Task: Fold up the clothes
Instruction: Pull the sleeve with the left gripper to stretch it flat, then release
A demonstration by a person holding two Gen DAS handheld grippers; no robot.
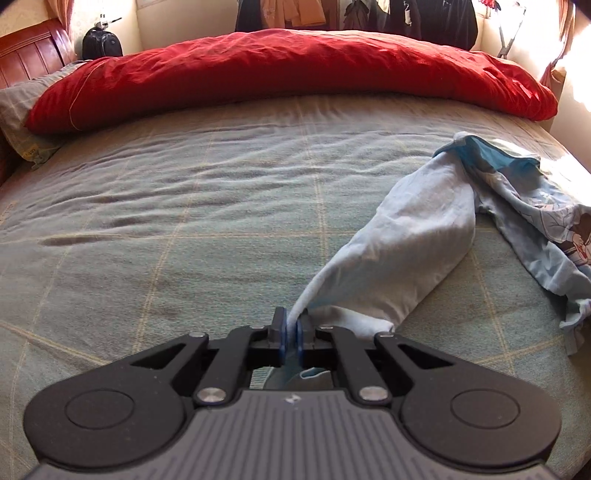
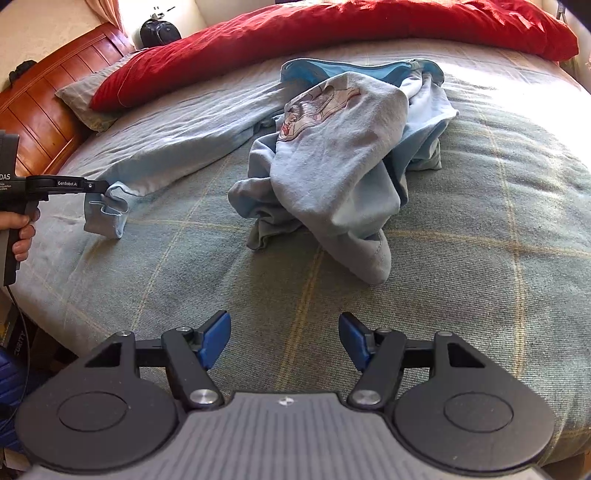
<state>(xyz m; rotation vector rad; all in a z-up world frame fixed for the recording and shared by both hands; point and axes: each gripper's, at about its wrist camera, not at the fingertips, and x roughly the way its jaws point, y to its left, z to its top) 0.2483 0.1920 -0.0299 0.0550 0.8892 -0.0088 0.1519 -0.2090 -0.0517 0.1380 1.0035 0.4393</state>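
Through my left wrist view, my left claw [image 1: 291, 330] is pinching a sleeve [image 1: 388, 258] of the light blue shirt [image 1: 535, 218], its blue pads squeezed together on the cloth. The sleeve is stretching away toward 2 o'clock, where the rest of the shirt is lying bunched at the right edge of the bed [image 1: 166, 221]. A red duvet [image 1: 280, 74] is lying across the far side at 12 o'clock.

Through my right wrist view, my right claw [image 2: 284, 339] is hovering over the bedcover [image 2: 480, 277] with its pads spread wide and nothing between them. The shirt [image 2: 332, 166] is sitting in a crumpled heap at 12 o'clock, a printed picture [image 2: 314, 107] showing on top. Its sleeve [image 2: 177, 147] is running out to 9 o'clock, where my left claw [image 2: 105, 186] is gripping the cuff [image 2: 105, 214], which is dangling just above the cover. My hand [image 2: 20, 232] is wrapping the handle at the left edge. The red duvet [image 2: 332, 33] is lying beyond the shirt.
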